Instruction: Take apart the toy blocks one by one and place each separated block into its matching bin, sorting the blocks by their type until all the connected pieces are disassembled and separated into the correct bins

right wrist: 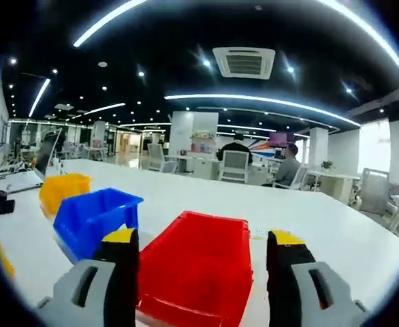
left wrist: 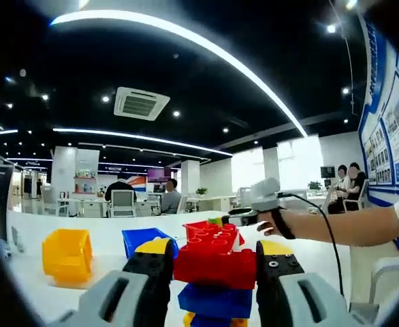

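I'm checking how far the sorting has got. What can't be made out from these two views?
- Block stack, left gripper view: its bottom is cut off by the lower edge; the left claw covers its sides.
- Blue bin, left gripper view: contents hidden behind the stack.
- Red bin, right gripper view: near end cut off between the right claw jaws.
- Yellow bin, right gripper view: interior too small.

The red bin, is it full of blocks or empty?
Empty. In the right gripper view the red bin lies between the open right gripper jaws, and its inside shows bare red.
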Demonstrator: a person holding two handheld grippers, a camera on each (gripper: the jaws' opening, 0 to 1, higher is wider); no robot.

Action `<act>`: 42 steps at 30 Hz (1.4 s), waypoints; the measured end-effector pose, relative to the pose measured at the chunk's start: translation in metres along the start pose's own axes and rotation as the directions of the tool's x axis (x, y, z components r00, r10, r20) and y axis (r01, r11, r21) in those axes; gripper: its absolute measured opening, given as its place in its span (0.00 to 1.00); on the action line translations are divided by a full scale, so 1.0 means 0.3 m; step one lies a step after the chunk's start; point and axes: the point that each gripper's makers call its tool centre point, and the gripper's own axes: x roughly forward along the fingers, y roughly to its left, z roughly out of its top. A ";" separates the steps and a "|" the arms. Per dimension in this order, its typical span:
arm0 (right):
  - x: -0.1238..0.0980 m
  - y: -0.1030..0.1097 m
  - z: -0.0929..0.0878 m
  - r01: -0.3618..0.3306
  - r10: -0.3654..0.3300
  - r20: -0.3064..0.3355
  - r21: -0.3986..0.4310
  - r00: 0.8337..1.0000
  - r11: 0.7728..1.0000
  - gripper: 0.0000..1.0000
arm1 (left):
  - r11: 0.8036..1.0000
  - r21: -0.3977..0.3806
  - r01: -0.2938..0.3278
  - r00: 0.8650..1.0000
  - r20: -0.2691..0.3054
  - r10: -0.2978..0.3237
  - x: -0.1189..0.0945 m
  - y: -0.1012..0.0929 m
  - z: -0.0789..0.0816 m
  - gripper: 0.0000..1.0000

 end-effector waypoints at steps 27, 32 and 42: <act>-0.151 0.047 0.073 -0.048 0.048 0.020 0.017 0.999 0.999 0.53 | 0.999 0.040 0.002 1.000 -0.001 -0.002 0.000 0.002 -0.004 0.50; -0.188 0.096 0.102 -0.085 0.085 0.030 0.011 0.996 0.996 0.51 | 1.000 0.007 0.006 1.000 -0.004 -0.006 -0.002 0.006 -0.009 0.50; -0.330 0.357 0.208 -0.305 0.302 0.081 0.028 0.950 0.952 0.50 | 1.000 -0.026 0.017 1.000 -0.018 -0.017 -0.007 0.009 -0.022 0.51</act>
